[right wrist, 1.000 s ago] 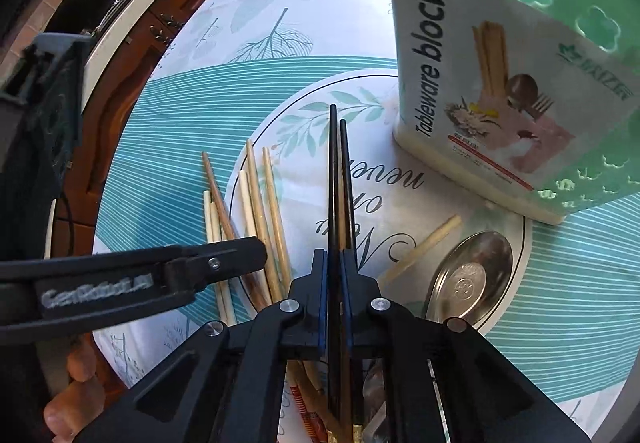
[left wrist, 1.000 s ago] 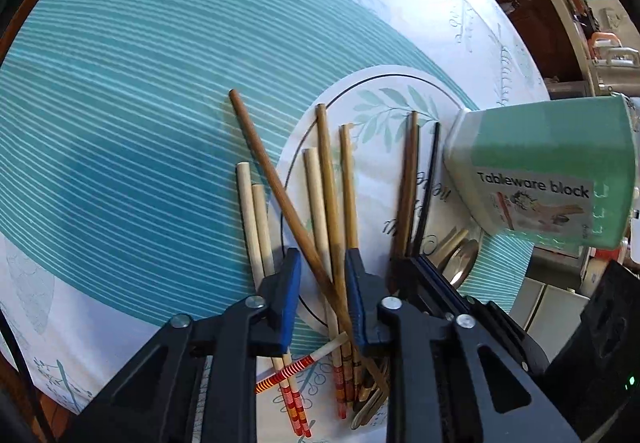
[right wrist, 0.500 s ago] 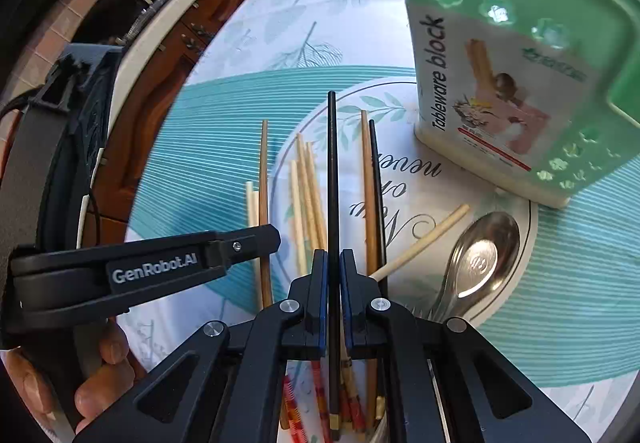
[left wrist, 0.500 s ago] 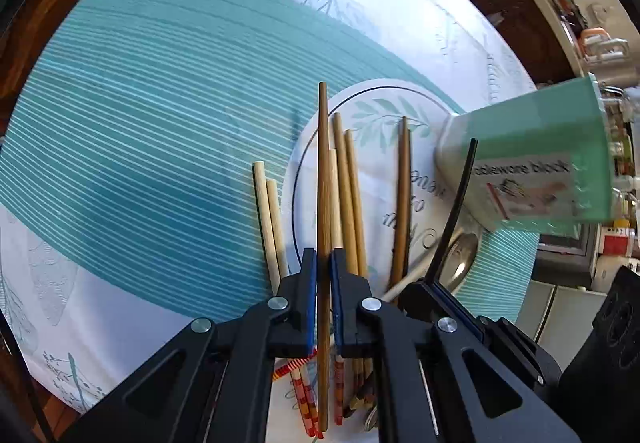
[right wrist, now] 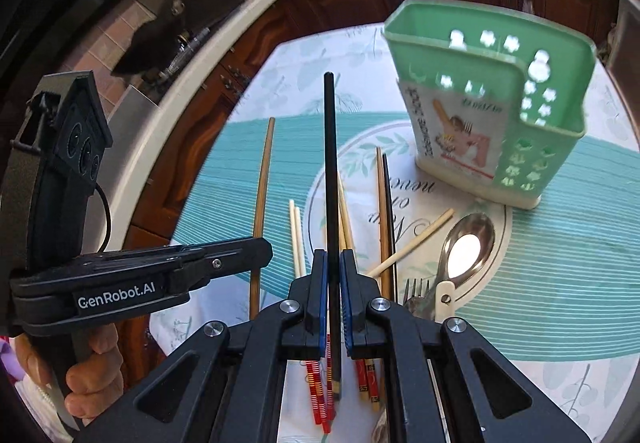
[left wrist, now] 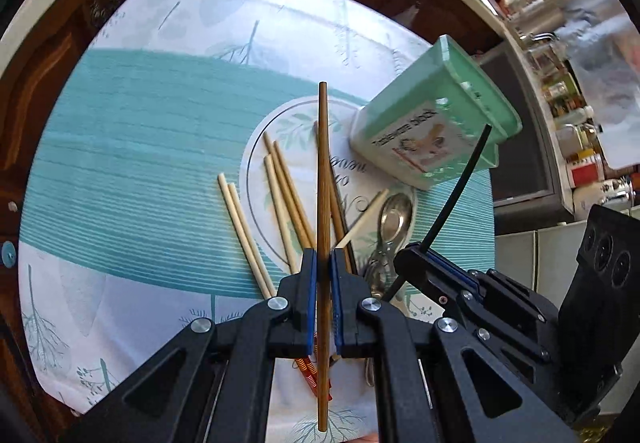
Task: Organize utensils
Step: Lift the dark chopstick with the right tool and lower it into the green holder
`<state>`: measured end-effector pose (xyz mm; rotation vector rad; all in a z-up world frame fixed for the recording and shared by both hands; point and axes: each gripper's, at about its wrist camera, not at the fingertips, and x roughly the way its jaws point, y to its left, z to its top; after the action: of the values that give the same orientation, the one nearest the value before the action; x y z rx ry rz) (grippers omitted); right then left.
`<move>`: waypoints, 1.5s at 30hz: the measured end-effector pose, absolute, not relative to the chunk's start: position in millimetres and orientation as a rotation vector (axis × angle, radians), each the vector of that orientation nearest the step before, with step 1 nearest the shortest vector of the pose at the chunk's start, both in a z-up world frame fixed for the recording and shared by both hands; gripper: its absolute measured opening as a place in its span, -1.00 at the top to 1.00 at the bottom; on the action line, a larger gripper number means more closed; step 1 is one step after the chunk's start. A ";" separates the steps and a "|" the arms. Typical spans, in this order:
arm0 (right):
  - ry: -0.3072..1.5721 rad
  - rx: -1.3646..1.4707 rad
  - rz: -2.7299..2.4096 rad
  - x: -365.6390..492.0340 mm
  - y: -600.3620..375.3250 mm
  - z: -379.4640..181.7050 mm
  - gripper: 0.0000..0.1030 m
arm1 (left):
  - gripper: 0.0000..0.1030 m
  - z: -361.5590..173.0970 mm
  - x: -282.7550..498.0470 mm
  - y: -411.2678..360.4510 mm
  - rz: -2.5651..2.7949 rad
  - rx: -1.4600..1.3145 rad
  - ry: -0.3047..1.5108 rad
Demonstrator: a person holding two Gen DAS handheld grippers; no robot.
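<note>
Brown wood fills the centre of the left wrist view: a brown chopstick (left wrist: 323, 203) stands clamped between the jaws of the left gripper (left wrist: 323, 275), clear of the tablecloth (left wrist: 132, 147). In the right wrist view the right gripper (right wrist: 333, 271) is clamped on a black chopstick (right wrist: 329, 163), also lifted. More chopsticks (right wrist: 296, 235), a spoon (right wrist: 468, 243) and what looks like a fork (right wrist: 416, 293) lie on the cloth at lower centre. The green utensil holder (right wrist: 488, 115) stands upright at upper right, slightly blurred.
</note>
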<state>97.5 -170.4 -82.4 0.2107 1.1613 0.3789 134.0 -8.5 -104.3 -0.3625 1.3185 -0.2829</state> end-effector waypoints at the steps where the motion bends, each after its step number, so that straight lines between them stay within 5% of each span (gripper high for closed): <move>1: 1.144 0.209 0.376 94.6 -172.7 -75.0 0.87 | 0.92 -95.7 132.1 -10.3 -0.291 -0.344 1.292; 24: 0.738 0.195 0.169 103.1 -271.9 175.9 0.88 | 0.92 101.0 190.0 -76.4 -0.305 -0.122 0.666; 35: 0.764 0.223 0.078 164.8 -283.2 146.0 0.88 | 0.92 98.9 224.5 -100.8 -0.289 -0.156 0.490; 45: 0.809 0.126 0.058 213.7 -252.8 93.6 0.88 | 0.91 34.6 249.7 -106.2 -0.295 -0.183 0.506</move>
<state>213.7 -252.8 93.6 0.1263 0.8093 0.0585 249.7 -106.2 34.6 -0.1835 0.5062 -0.2950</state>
